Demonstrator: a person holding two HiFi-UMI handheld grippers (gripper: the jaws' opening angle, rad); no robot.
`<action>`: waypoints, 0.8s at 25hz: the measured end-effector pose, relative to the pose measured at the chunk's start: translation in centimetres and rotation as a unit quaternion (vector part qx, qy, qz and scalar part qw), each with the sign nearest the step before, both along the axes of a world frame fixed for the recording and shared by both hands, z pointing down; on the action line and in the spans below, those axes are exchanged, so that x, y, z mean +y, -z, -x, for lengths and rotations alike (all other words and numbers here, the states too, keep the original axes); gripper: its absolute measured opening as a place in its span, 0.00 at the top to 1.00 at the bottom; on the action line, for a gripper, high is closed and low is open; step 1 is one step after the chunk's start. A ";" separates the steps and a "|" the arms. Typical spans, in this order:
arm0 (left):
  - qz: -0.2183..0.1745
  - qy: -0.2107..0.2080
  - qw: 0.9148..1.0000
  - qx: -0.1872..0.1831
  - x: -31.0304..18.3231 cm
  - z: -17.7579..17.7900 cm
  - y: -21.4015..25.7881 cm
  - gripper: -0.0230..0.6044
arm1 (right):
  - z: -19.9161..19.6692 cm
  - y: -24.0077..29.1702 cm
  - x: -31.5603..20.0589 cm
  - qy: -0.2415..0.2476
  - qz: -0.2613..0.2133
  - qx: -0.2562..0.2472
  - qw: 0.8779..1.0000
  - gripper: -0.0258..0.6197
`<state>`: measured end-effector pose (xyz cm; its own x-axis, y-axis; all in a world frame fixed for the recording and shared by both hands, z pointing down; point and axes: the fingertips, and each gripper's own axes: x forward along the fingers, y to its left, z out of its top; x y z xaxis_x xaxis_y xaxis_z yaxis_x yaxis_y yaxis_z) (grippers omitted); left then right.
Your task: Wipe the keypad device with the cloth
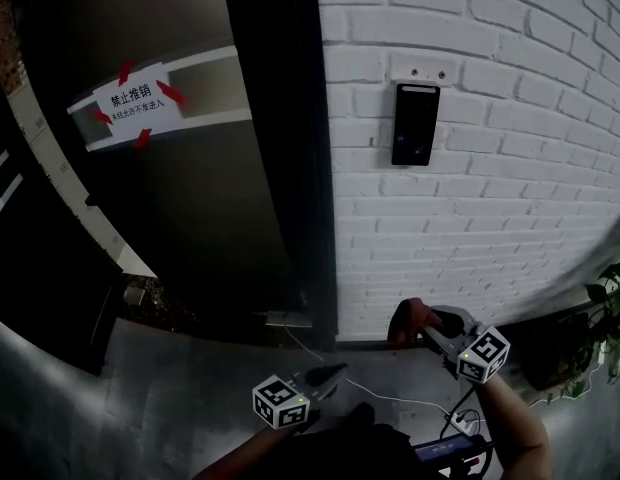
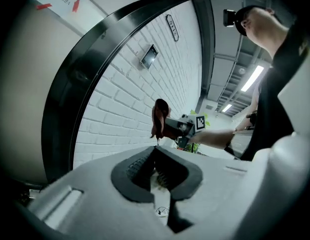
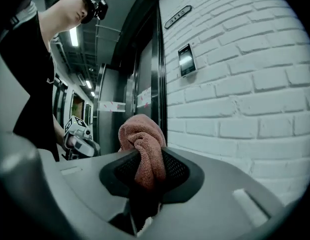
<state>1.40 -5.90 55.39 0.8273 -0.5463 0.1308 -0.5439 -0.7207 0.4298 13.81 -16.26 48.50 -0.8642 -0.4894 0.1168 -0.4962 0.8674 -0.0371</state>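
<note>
We face a white brick wall [image 1: 490,228] beside a dark door [image 1: 190,188], with the keypad device [image 1: 415,123] mounted on the wall's upper part. Our right gripper [image 3: 145,156] clamps the cloth [image 3: 141,134]; our left gripper [image 2: 156,151] is pinched closed on nothing.

Below you lies a smooth grey floor [image 1: 190,388]. A thin white cable [image 1: 390,398] trails across it just in front of you. A small metal plate [image 1: 282,319] lies at the foot of the dark door [image 1: 190,218]. To your right, a potted plant [image 1: 605,333] stands near the white brick wall [image 1: 510,228]. The wall carries the black keypad device [image 1: 415,124], mounted upright.
</note>
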 end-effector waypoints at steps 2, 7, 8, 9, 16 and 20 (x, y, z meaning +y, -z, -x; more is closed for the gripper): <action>0.002 -0.006 1.000 -0.001 1.7 0.9 -0.3 0.96 | -0.8 -2.1 3.3 -0.014 0.024 -0.001 1.000 0.82; 0.005 -0.016 1.000 0.002 5.5 2.6 -1.2 0.96 | -1.6 -6.8 11.9 -0.049 0.075 0.002 0.996 0.82; 0.005 -0.019 1.000 0.004 6.1 2.8 -1.3 0.96 | -1.6 -7.5 13.2 -0.054 0.073 -0.003 0.996 0.82; 0.005 -0.023 1.000 0.004 6.8 2.8 -1.4 0.96 | -1.5 -8.1 14.5 -0.059 0.074 -0.009 0.995 0.82; 0.015 -0.052 0.999 0.006 10.0 1.5 -2.8 0.96 | -0.3 -10.9 22.2 -0.080 0.098 -0.040 0.991 0.82; 0.014 -0.081 0.997 0.004 11.1 -1.3 -3.0 0.96 | -1.1 -10.9 23.4 -0.099 0.086 -0.056 0.990 0.82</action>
<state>2.68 5.16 58.34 0.9056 -0.4013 0.1372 -0.4175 -0.7862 0.4557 14.91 7.12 59.41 -0.7661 -0.6310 0.1221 -0.6396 0.7301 -0.2404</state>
